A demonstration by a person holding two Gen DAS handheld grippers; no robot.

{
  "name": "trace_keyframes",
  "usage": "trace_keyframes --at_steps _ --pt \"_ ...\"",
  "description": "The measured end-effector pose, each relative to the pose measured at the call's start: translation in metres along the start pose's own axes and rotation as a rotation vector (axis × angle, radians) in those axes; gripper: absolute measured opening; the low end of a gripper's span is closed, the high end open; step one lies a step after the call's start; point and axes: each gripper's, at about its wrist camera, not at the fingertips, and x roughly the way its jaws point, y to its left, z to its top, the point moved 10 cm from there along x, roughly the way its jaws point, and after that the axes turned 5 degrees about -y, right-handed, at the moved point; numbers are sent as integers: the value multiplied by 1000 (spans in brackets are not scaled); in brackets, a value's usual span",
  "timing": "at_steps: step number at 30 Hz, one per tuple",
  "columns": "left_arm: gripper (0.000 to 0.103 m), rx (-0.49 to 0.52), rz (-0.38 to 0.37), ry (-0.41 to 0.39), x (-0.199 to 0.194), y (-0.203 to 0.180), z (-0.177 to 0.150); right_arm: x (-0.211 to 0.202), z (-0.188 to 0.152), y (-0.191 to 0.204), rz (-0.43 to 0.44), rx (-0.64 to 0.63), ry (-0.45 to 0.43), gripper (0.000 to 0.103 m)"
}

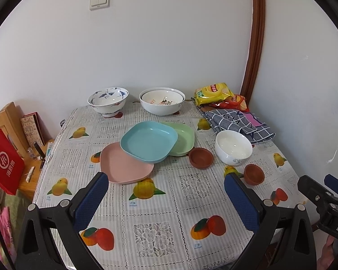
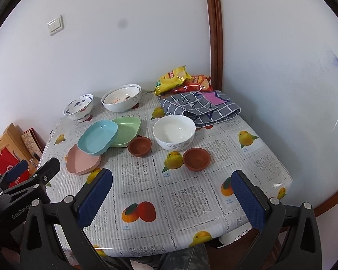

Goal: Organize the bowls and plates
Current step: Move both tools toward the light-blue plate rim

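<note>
Both grippers, left point(image 1: 166, 180) and right point(image 2: 172, 175), hover spread wide and empty above the fruit-print table point(image 1: 191, 202). Ahead lie three overlapping plates: pink point(image 1: 124, 166), blue point(image 1: 148, 141), green point(image 1: 183, 137); two brown bowls point(image 1: 201, 157) point(image 1: 254, 173), one white bowl point(image 1: 233, 147). Farther off, a patterned bowl point(image 1: 108, 100), nested bowls point(image 1: 162, 103), two snack bags point(image 1: 214, 93) and folded cloth point(image 1: 236, 121); nothing blocks the way.

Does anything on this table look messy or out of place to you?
Yes. The blue plate sits tilted, propped across the pink plate and the green plate rather than stacked squarely. The checked cloth lies rumpled by the snack bags. Nothing looks spilled or broken.
</note>
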Motion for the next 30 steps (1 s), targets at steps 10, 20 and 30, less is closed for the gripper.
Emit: trace_keyframes --at_steps 10,20,30 --pt "103 -28 26 62 50 26 5 56 6 8 4 -32 52 103" --pt "99 -61 57 127 110 56 10 113 31 39 61 -51 13 99" --pt "86 -115 69 198 168 82 2 176 45 89 133 -136 61 82"
